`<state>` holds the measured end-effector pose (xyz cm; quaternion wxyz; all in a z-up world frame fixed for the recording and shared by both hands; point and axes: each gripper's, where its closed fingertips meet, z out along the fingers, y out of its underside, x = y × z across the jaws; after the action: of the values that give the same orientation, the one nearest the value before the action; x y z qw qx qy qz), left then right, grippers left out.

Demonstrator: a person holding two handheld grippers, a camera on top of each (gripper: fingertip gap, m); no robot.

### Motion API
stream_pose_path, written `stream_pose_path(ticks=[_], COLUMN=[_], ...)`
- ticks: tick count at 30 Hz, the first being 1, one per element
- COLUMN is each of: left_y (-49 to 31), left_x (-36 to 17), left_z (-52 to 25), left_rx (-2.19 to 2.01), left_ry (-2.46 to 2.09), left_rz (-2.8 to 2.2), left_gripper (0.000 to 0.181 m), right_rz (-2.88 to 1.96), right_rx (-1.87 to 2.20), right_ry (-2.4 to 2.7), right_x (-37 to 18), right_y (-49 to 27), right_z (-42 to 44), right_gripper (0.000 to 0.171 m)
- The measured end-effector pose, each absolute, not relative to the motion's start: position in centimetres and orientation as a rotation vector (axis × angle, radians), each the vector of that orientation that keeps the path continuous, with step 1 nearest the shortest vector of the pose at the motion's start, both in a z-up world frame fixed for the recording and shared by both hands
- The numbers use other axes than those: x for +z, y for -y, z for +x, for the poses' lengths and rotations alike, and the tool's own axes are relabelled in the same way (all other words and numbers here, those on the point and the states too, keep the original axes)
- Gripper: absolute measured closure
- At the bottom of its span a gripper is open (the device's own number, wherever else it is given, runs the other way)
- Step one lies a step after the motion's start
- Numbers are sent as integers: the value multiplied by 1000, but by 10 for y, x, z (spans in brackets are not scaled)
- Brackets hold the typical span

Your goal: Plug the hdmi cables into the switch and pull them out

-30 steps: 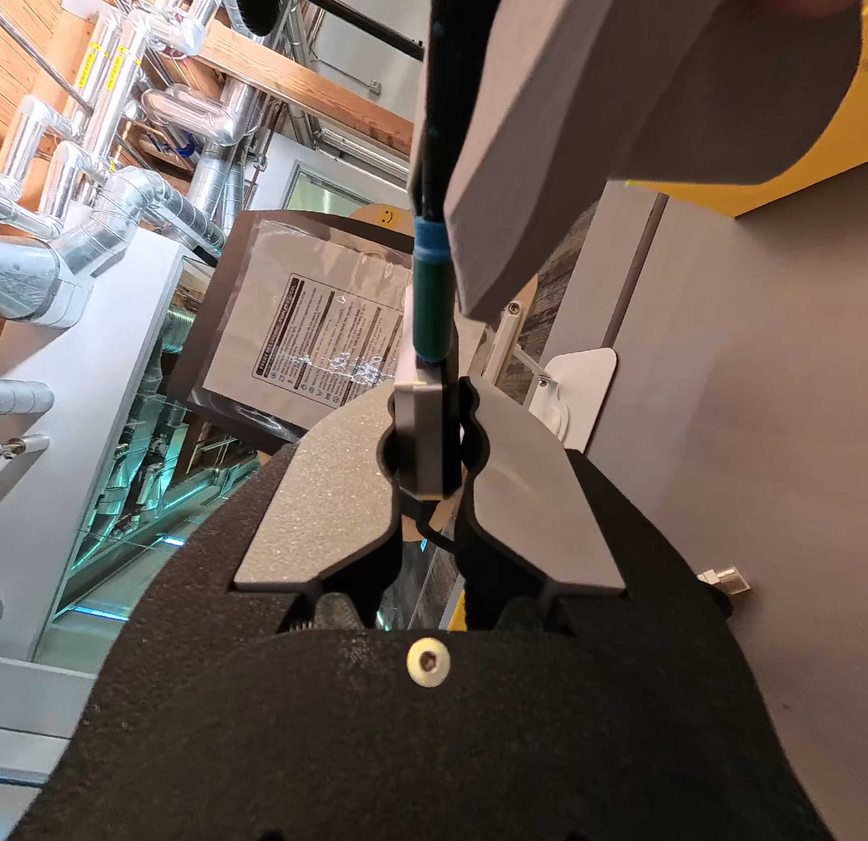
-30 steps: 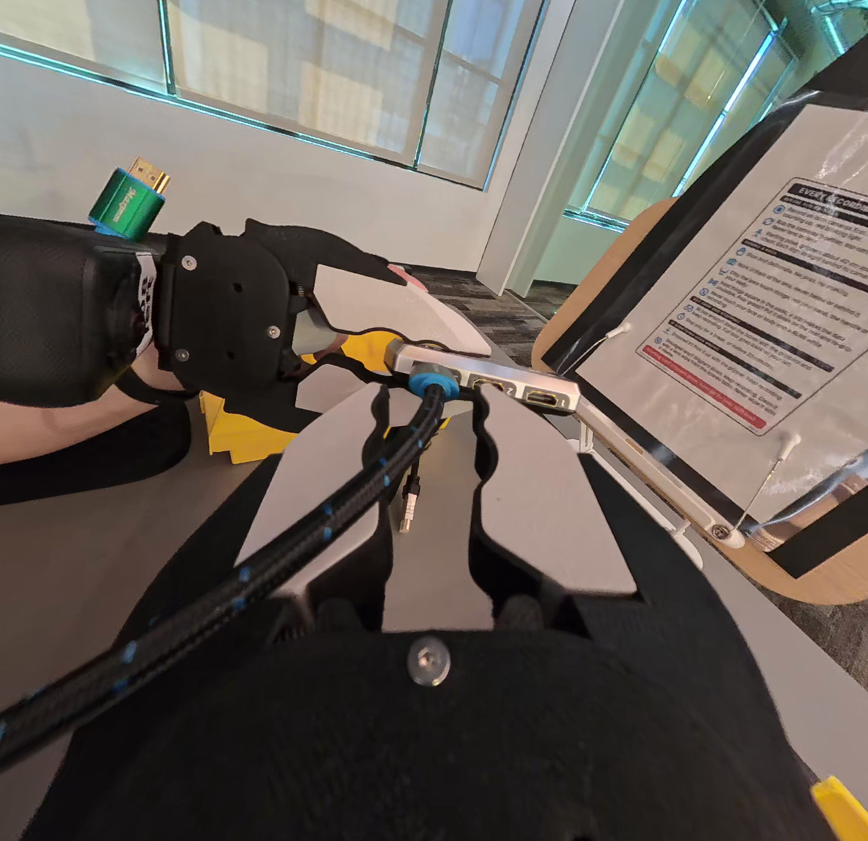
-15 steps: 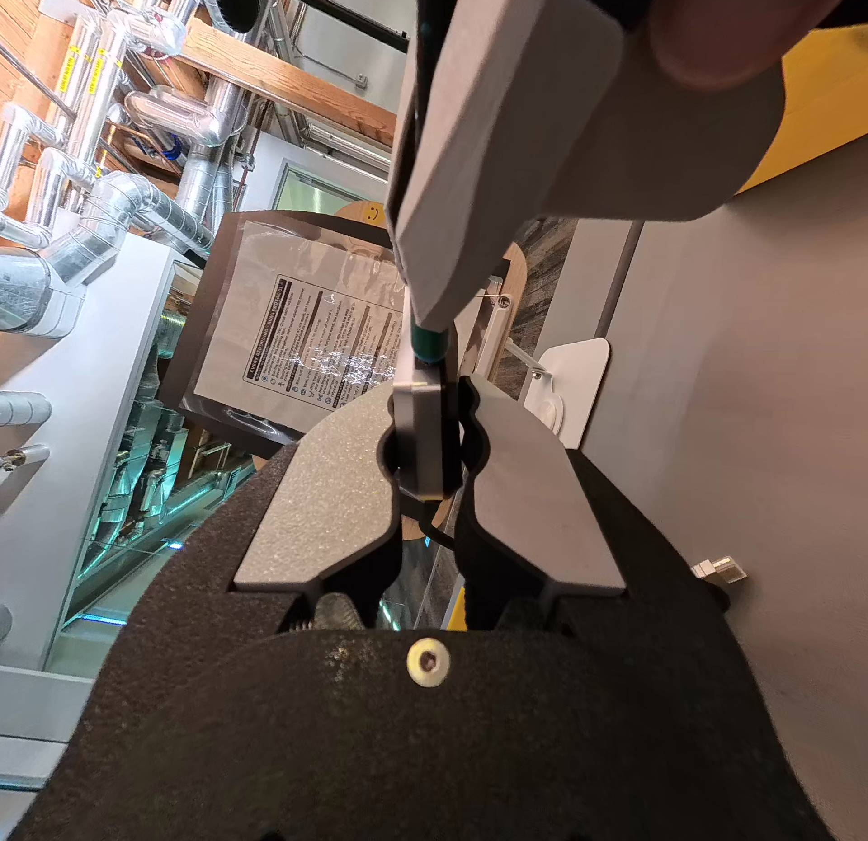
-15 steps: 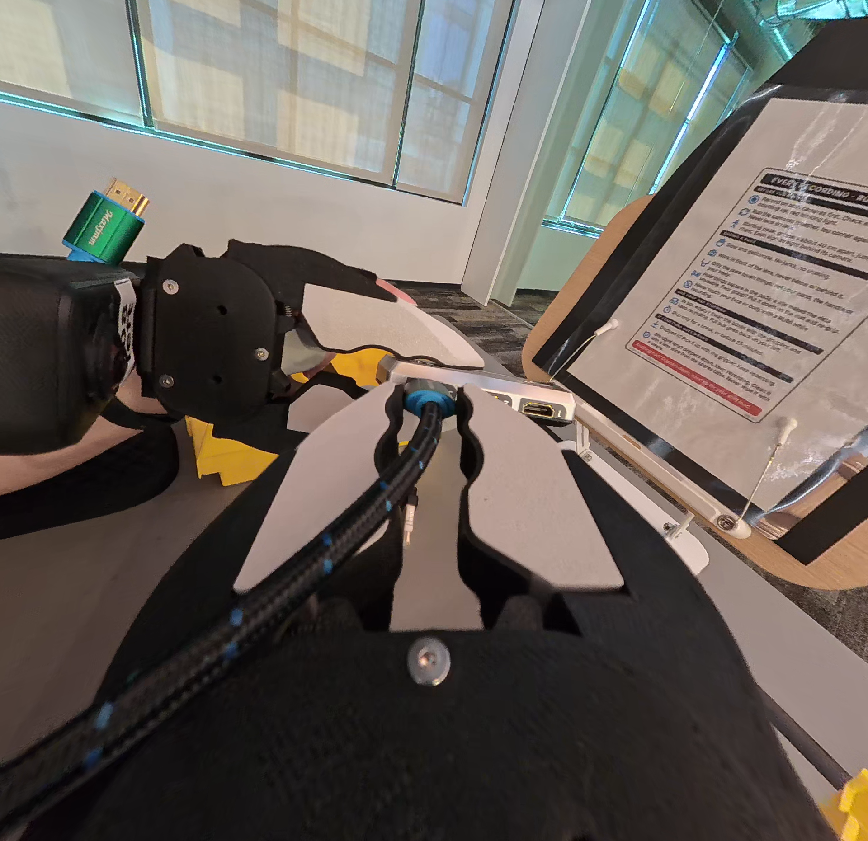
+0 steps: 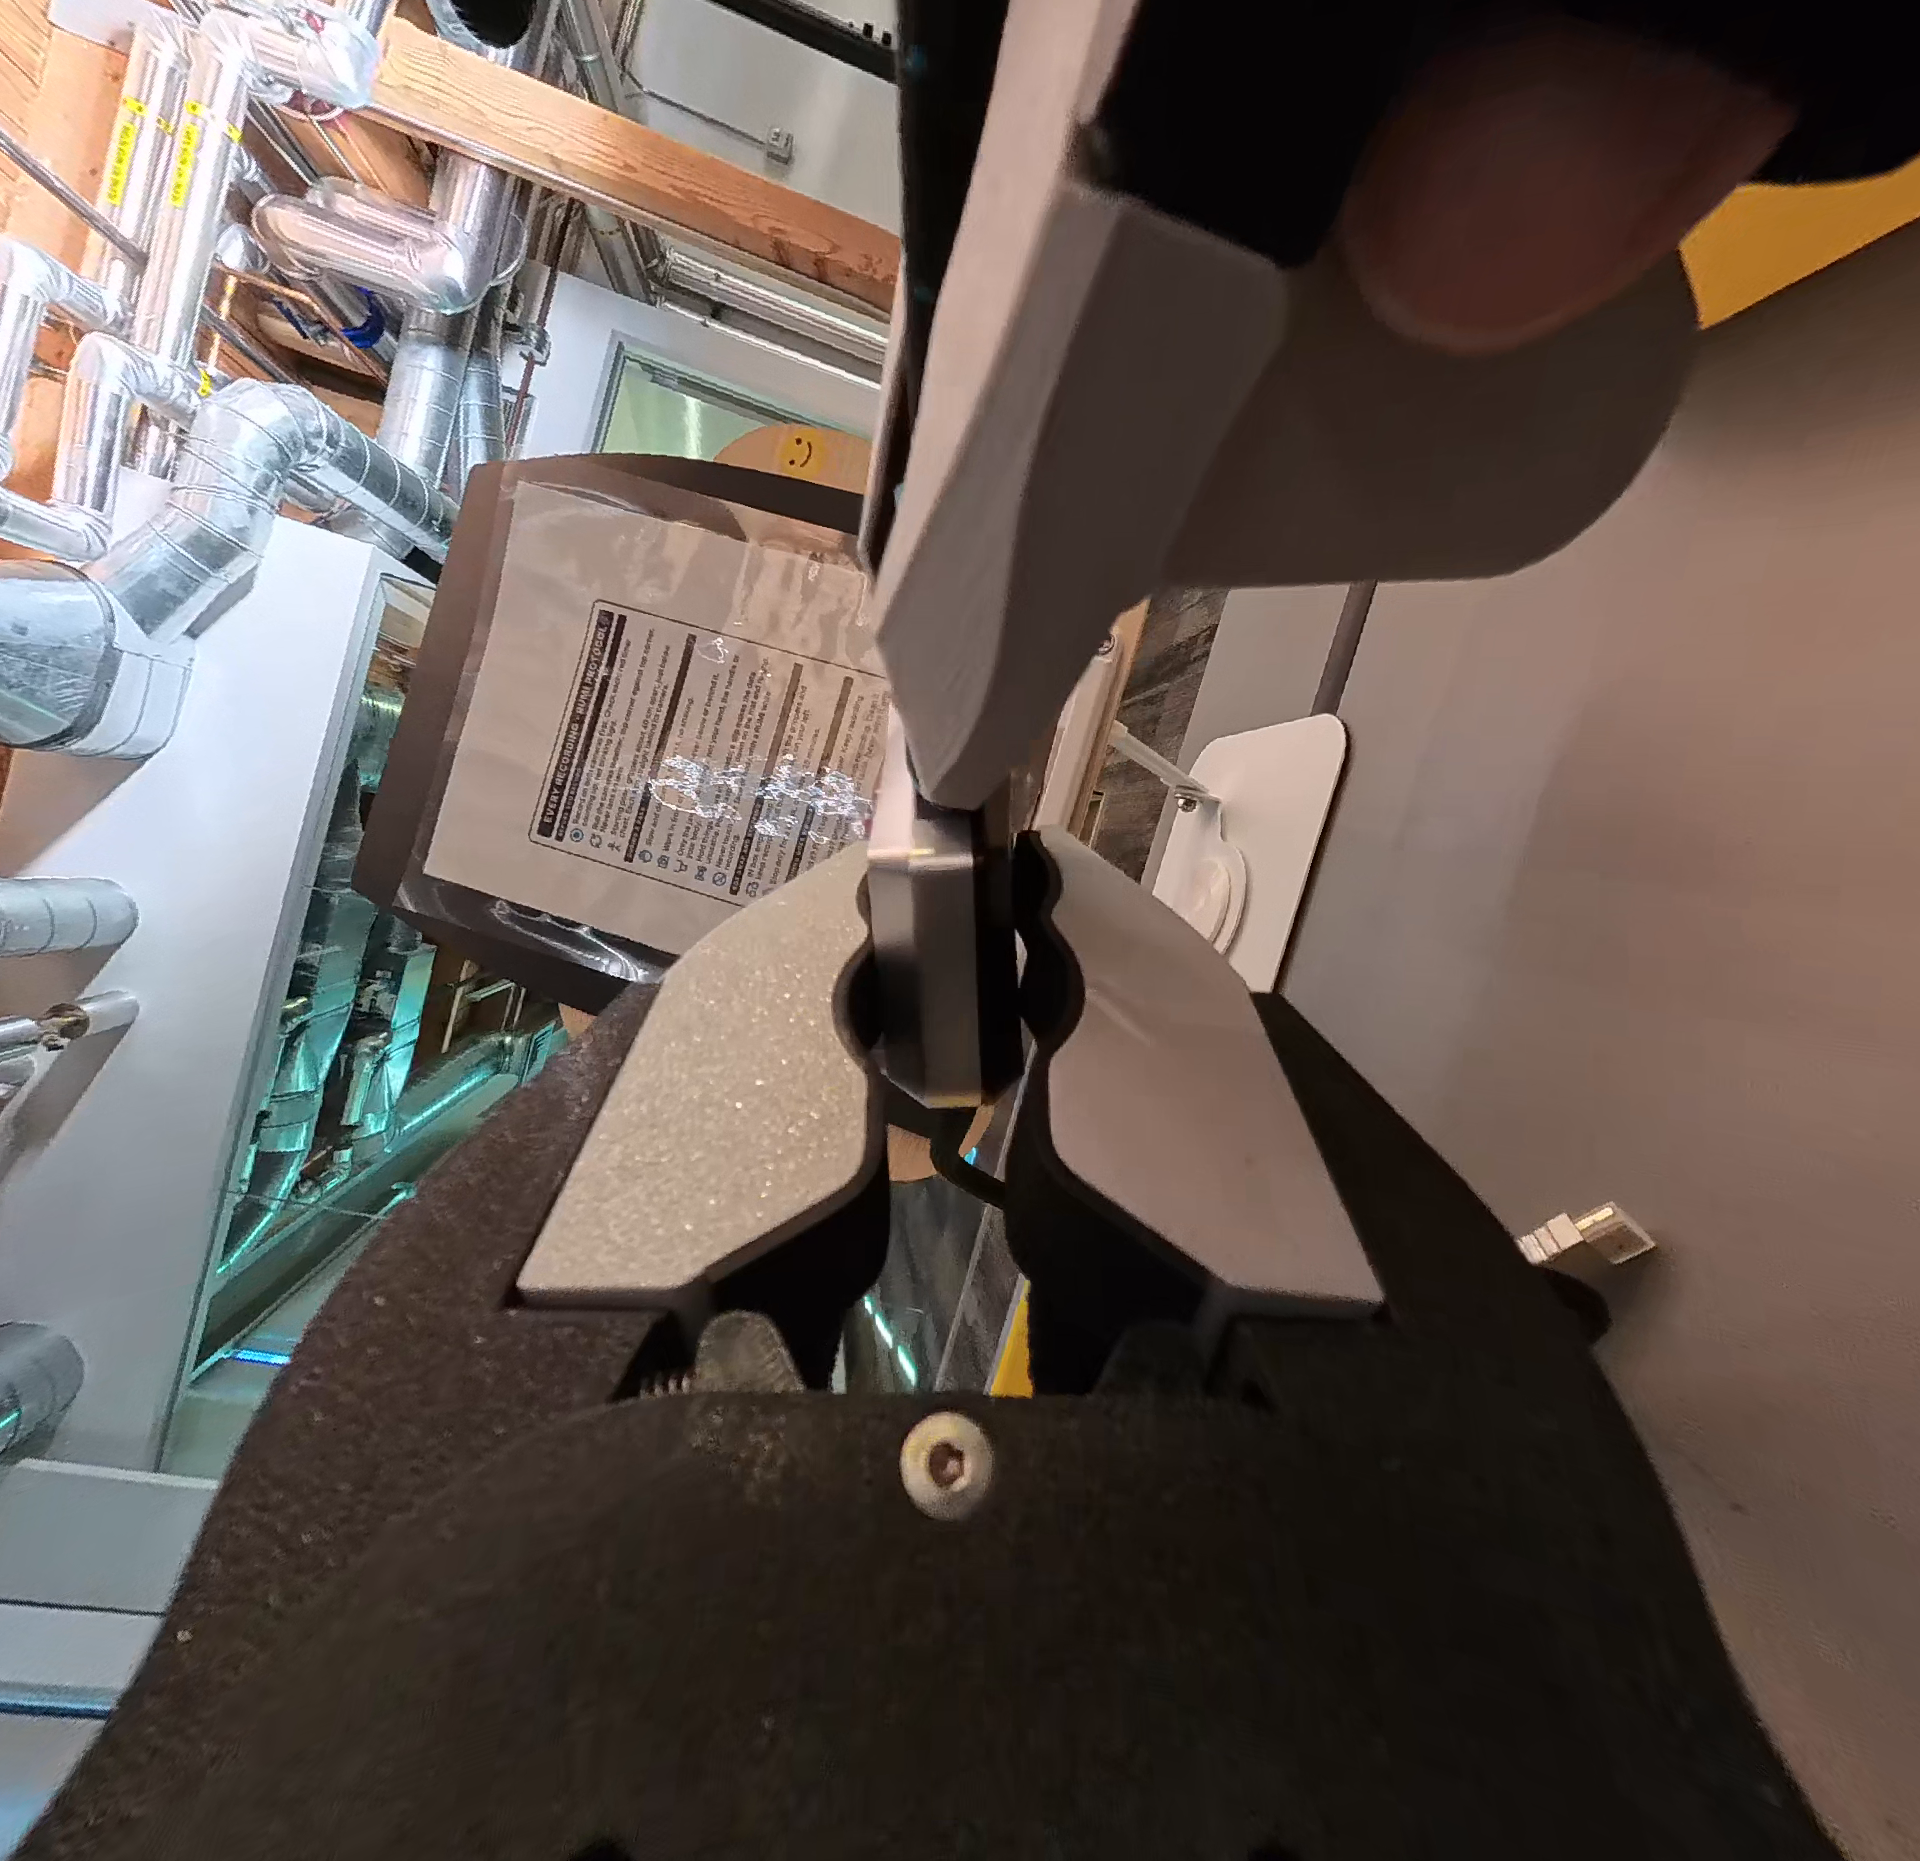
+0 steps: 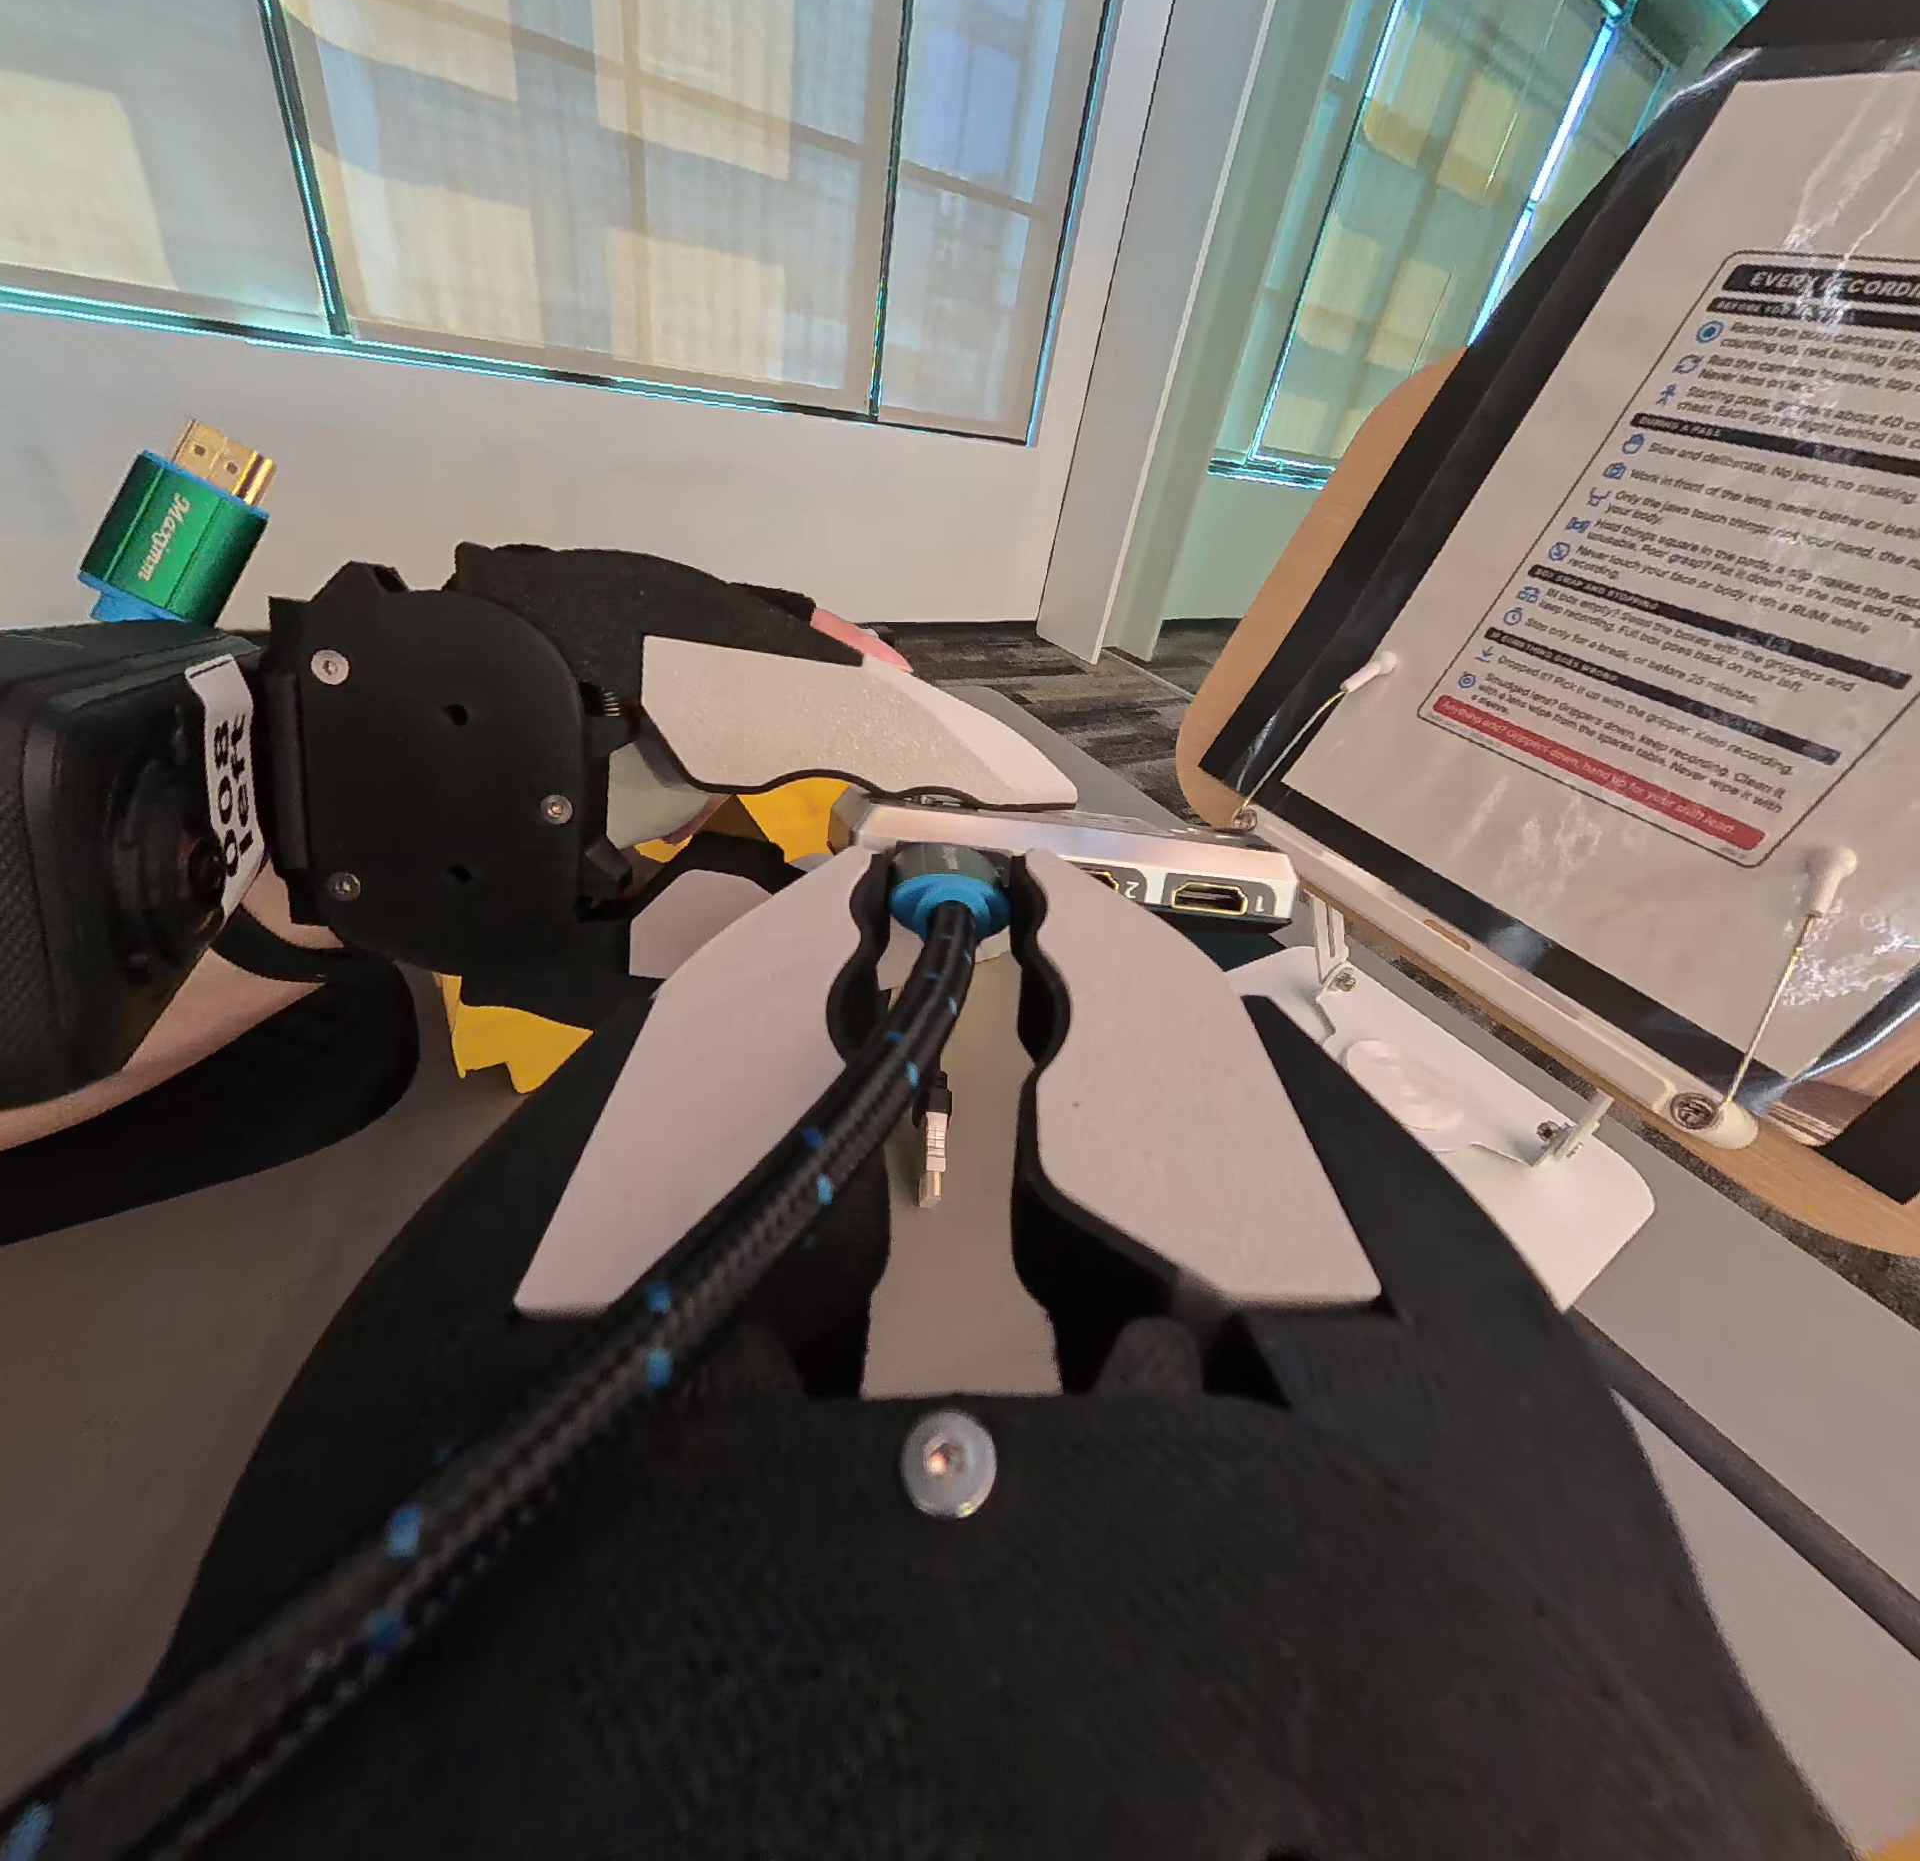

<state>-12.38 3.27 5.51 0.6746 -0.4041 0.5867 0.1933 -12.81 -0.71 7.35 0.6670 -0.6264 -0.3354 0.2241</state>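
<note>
Above the grey tabletop (image 6: 156, 1344), two hand-held grippers meet at one item. Left gripper (image 5: 951, 970): turned on its side, grey pads clamped on the end of the slim silver aluminium HDMI switch (image 6: 1081, 850), held level off the table. Right gripper (image 6: 945, 912): aimed forward at the switch's port face, pads closed on the green-and-blue plug (image 6: 940, 881) of a black braided HDMI cable (image 6: 727, 1250), plug seated against the switch. Second green HDMI plug (image 6: 177, 533): behind the left gripper, gold tip up. Laminated instruction sheet (image 6: 1662, 564): propped at right.
</note>
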Motion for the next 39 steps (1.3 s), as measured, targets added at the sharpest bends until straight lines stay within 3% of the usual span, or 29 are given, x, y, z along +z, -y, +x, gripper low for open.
stream_pose_path(ticks=[39], left_y=[-28], left_x=[56], left_z=[-124], left_rx=[437], left_ry=[-1349], left_rz=[-881], left_gripper=[160], right_rz=[-1487], right_rx=[618], right_ry=[665], right_x=[70], right_y=[12], right_z=[-125], right_gripper=[149])
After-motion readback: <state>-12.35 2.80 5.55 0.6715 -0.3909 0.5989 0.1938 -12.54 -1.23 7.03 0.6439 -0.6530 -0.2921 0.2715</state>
